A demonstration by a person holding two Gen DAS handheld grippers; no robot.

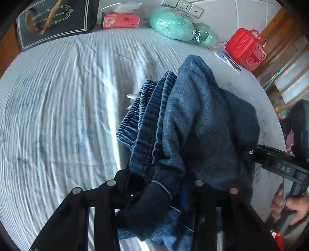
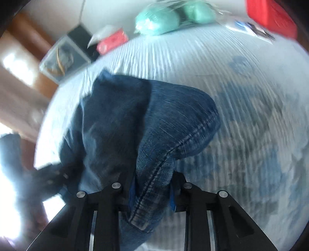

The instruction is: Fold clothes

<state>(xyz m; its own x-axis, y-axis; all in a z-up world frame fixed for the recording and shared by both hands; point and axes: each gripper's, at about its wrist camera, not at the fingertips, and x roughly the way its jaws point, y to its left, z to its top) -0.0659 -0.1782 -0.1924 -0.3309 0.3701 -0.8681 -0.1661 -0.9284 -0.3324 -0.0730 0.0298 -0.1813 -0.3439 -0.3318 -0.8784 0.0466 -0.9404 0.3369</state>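
Denim jeans (image 1: 193, 123) are gripped by both the left claw (image 1: 156, 185) and right claw (image 2: 152, 189) above the sheeted table (image 1: 58, 115). "Saucer" is legible on a dark box (image 1: 56, 21); the right-wrist view is blurred.

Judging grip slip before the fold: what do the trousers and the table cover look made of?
Trousers: blue denim, likely cotton, matte; faded weave, stitched seams, ribbed elastic waistband. Table cover: thin, crinkled pale cloth, looks like cotton; fine wrinkle ridges, slight sheen.

This looks like a home: a desk (image 1: 58, 96) under a wrinkled white cloth, with a tissue pack (image 1: 120, 19), a dark gift box (image 1: 56, 21) and wall sockets (image 1: 182, 6) along its far edge, and wooden furniture (image 1: 278, 25) beside it.
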